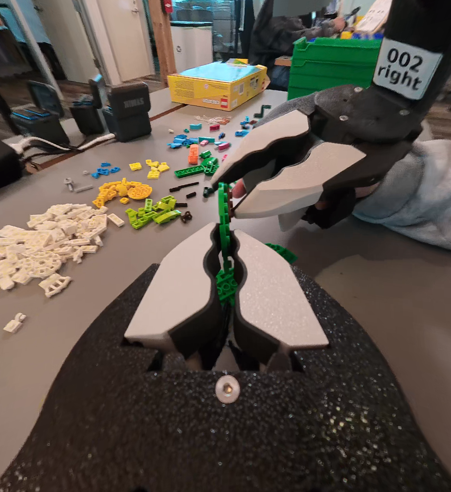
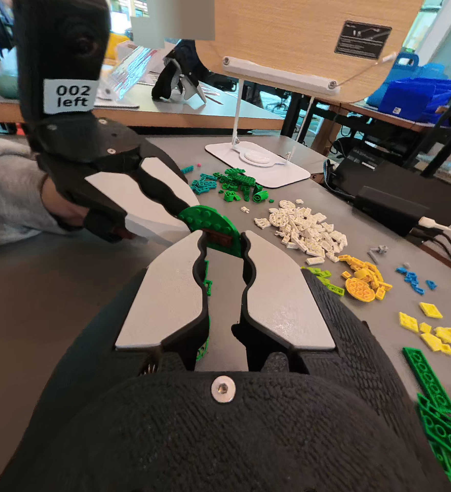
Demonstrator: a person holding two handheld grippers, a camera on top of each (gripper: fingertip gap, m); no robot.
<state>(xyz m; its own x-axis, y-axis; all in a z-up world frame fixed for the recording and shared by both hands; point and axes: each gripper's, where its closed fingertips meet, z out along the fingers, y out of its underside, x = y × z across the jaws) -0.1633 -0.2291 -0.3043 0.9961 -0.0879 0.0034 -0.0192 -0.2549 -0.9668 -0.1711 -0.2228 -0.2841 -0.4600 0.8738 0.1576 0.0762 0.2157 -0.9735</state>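
My left gripper [image 1: 225, 227] is shut on a green half-round studded plate [image 1: 224, 207] and holds it on edge above the grey table [image 1: 112, 292]. The plate also shows in the right wrist view [image 2: 208, 221], at the left gripper's tips [image 2: 183, 211]. A small brown plate [image 2: 219, 238] sits on the green plate's studded face; it also shows in the left wrist view [image 1: 231, 205]. My right gripper [image 2: 222, 234] straddles the brown plate with its fingers apart. A strip of green shows between the brown plate and the right finger [image 2: 245, 239]. The left wrist view shows the right gripper [image 1: 224, 199] reaching in from the right.
Sorted brick piles lie on the table: white [image 1: 40, 245], orange-yellow [image 1: 120, 191], lime [image 1: 152, 210], green [image 2: 235, 183]. A yellow box [image 1: 219, 85], a green crate [image 1: 330, 64] and black cases [image 1: 128, 111] stand at the back. A white stand base [image 2: 259, 165] is beyond. The tips of both grippers are at nearly the same place.
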